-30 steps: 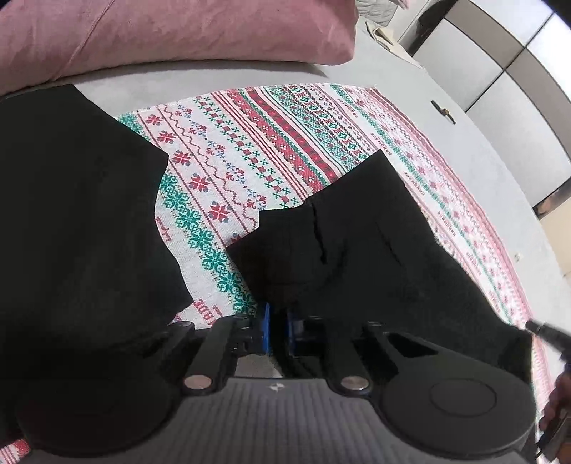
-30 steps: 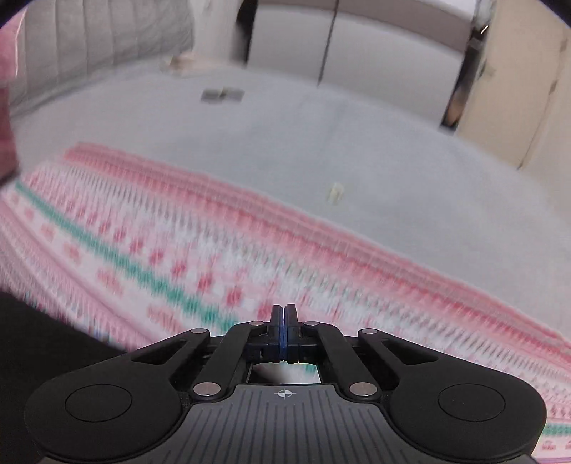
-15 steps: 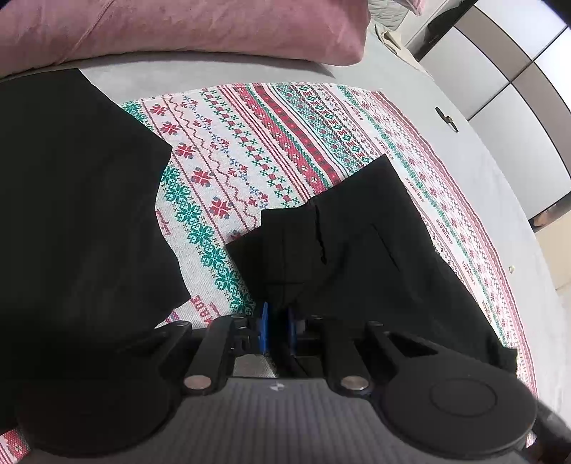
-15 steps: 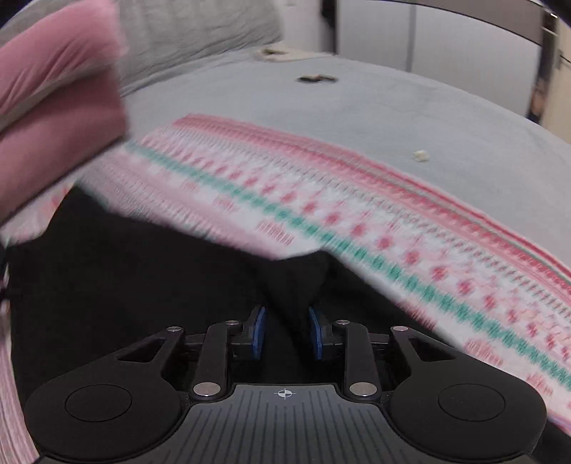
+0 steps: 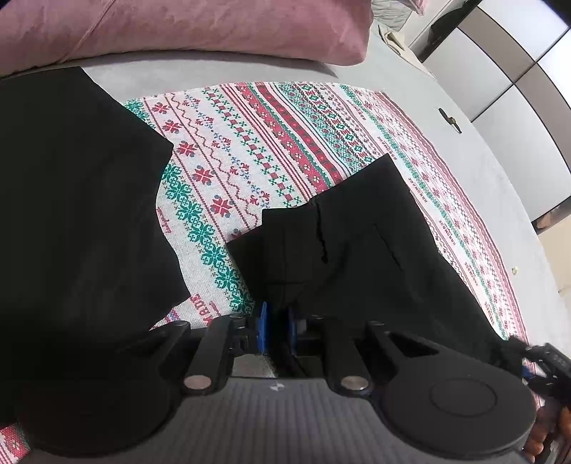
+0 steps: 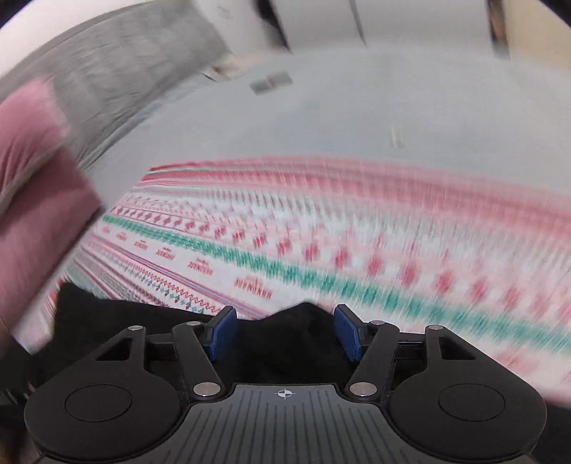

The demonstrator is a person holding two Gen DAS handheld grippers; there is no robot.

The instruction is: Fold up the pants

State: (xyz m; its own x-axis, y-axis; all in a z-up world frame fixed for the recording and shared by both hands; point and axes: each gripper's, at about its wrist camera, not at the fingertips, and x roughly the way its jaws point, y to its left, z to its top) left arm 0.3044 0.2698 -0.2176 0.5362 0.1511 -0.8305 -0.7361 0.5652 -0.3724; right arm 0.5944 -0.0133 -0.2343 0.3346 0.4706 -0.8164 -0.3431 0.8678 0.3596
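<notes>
Black pants lie on a red, green and white patterned cloth [image 5: 249, 150] spread over a bed. One broad part [image 5: 78, 214] lies at the left and a folded part [image 5: 357, 257] at the middle right. My left gripper [image 5: 276, 323] is shut on the near edge of the folded part, with black fabric between its blue pads. In the blurred right wrist view, my right gripper [image 6: 285, 330] has its jaws opening wide. A corner of the pants [image 6: 292, 342] sits between the pads [image 6: 223, 332] without touching them. That gripper [image 5: 542, 360] also shows at the left wrist view's lower right edge.
A pink pillow [image 5: 178, 28] lies along the far edge of the bed, and it shows at the left of the right wrist view as well [image 6: 32, 200]. Grey bedsheet [image 5: 481, 178] surrounds the cloth, with a small dark object [image 5: 450, 120] on it. Pale wardrobe doors [image 5: 517, 71] stand beyond.
My right gripper went from shut to wide open and swung over to a corner of the pants. The left gripper kept its grip and stayed in place.
</notes>
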